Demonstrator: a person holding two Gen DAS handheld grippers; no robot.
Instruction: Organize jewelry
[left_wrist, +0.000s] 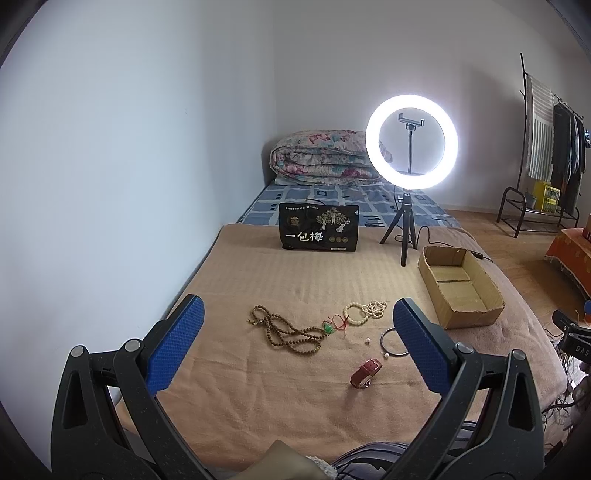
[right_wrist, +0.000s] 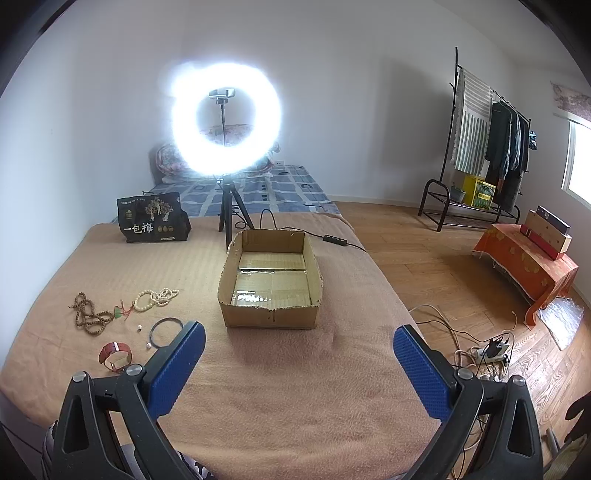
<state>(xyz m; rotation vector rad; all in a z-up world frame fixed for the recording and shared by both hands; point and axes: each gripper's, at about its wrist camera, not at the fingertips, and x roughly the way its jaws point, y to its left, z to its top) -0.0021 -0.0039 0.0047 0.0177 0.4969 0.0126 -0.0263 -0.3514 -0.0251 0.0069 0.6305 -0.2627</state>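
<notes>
Jewelry lies on a tan blanket (left_wrist: 258, 387): a brown bead necklace (left_wrist: 284, 332), a green pendant on red cord (left_wrist: 330, 326), a cream bead bracelet (left_wrist: 364, 312), a dark bangle (left_wrist: 391, 341), two loose pearls (left_wrist: 368, 341) and a red watch (left_wrist: 365, 373). An open, empty cardboard box (left_wrist: 460, 286) stands to the right. My left gripper (left_wrist: 295, 339) is open above the jewelry. My right gripper (right_wrist: 299, 354) is open, in front of the box (right_wrist: 271, 275), with the bangle (right_wrist: 166, 332) and the watch (right_wrist: 115, 355) to its left.
A lit ring light on a tripod (left_wrist: 412, 142) and a black snack bag (left_wrist: 319, 227) stand behind the jewelry. A folded quilt (left_wrist: 321, 157) lies at the bed's far end. Cables and a power strip (right_wrist: 491, 352) lie on the floor right. A clothes rack (right_wrist: 487, 140) stands by the wall.
</notes>
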